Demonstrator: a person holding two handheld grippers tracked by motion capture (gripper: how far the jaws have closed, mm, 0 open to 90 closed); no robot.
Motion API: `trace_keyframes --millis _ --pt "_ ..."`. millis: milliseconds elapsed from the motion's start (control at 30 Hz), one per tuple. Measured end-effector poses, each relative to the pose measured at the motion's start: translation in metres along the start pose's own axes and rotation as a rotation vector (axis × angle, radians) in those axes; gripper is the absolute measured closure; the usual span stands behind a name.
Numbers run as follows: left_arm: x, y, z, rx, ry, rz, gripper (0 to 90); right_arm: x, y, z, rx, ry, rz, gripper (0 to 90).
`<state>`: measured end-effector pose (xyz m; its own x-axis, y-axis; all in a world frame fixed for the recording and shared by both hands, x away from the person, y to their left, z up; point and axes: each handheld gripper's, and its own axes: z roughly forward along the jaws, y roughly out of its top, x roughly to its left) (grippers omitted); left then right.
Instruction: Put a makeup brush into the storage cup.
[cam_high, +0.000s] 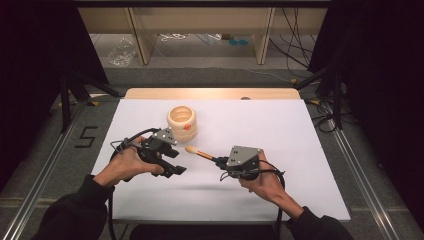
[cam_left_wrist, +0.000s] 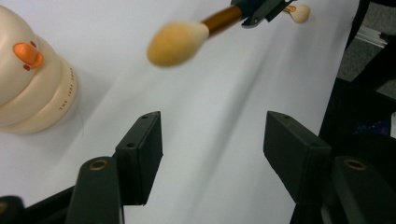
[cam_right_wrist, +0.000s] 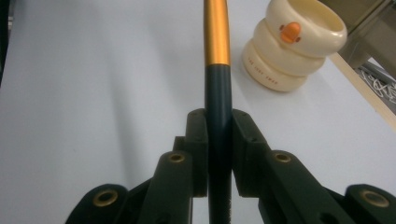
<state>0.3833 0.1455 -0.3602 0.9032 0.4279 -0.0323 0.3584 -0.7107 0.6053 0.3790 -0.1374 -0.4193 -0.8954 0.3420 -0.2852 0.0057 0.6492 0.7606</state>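
Cream-tipped makeup brush (cam_high: 198, 153) at frame centre, clamped by its dark handle in the right gripper (cam_high: 220, 162) | left gripper (cam_high: 176, 161) left of the brush tip, jaws parted, nothing held | cream ringed holder (cam_high: 182, 122) above on white table (cam_high: 300, 150)

Items counted on the white table (cam_high: 300, 150) — one makeup brush (cam_high: 197, 152), one cream ringed holder (cam_high: 182, 121). Handheld grippers — two: left gripper (cam_high: 172, 162), right gripper (cam_high: 220, 162).
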Motion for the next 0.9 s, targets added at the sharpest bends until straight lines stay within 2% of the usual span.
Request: trace_keyframes --millis 67,100,167,200,233,333,367,400,467,500,667,733,767,833,900 --pt "-0.001 -0.004 0.001 -0.028 0.006 0.005 37.0 -0.004 -0.002 -0.002 -0.027 0.003 0.037 78.9" --pt "-0.002 -0.006 0.002 -0.033 0.009 -0.007 37.0 -0.005 -0.002 -0.002 -0.033 0.005 0.051 78.9" --pt "-0.006 -0.010 0.007 -0.100 0.022 -0.074 37.0 -0.008 -0.003 -0.004 -0.062 0.010 0.085 78.9" --pt "-0.006 -0.012 0.007 -0.096 0.023 -0.061 37.0 -0.010 -0.003 -0.004 -0.077 0.010 0.100 78.9" --pt "-0.006 -0.013 0.008 -0.105 0.030 -0.064 36.9 -0.011 -0.004 -0.005 -0.095 0.011 0.118 78.9" --pt "-0.008 -0.018 0.011 -0.180 0.034 -0.114 37.0 -0.014 -0.005 -0.007 -0.140 0.015 0.159 78.9" --pt "-0.007 -0.019 0.011 -0.186 0.045 -0.102 37.0 -0.015 -0.005 -0.008 -0.154 0.021 0.176 78.9" --pt "-0.008 -0.020 0.013 -0.208 0.044 -0.125 37.0 -0.016 -0.006 -0.009 -0.171 0.029 0.200 78.9" --pt "-0.008 -0.022 0.015 -0.245 0.047 -0.133 37.0 -0.018 -0.007 -0.009 -0.199 0.034 0.225 78.9" --pt "-0.009 -0.023 0.017 -0.261 0.049 -0.153 36.9 -0.019 -0.007 -0.010 -0.212 0.036 0.234 78.9" --pt "-0.009 -0.025 0.021 -0.352 0.056 -0.202 37.1 -0.019 -0.008 -0.010 -0.248 0.055 0.261 78.9" --pt "-0.009 -0.025 0.022 -0.368 0.054 -0.200 36.9 -0.019 -0.008 -0.009 -0.261 0.061 0.266 78.9" --pt "-0.010 -0.024 0.022 -0.388 0.067 -0.204 36.9 -0.018 -0.008 -0.008 -0.267 0.060 0.273 78.9" --pt "-0.010 -0.023 0.022 -0.415 0.050 -0.217 37.0 -0.017 -0.008 -0.008 -0.269 0.073 0.274 78.9" --pt "-0.011 -0.022 0.023 -0.442 0.049 -0.221 37.0 -0.016 -0.008 -0.006 -0.279 0.071 0.273 78.9"
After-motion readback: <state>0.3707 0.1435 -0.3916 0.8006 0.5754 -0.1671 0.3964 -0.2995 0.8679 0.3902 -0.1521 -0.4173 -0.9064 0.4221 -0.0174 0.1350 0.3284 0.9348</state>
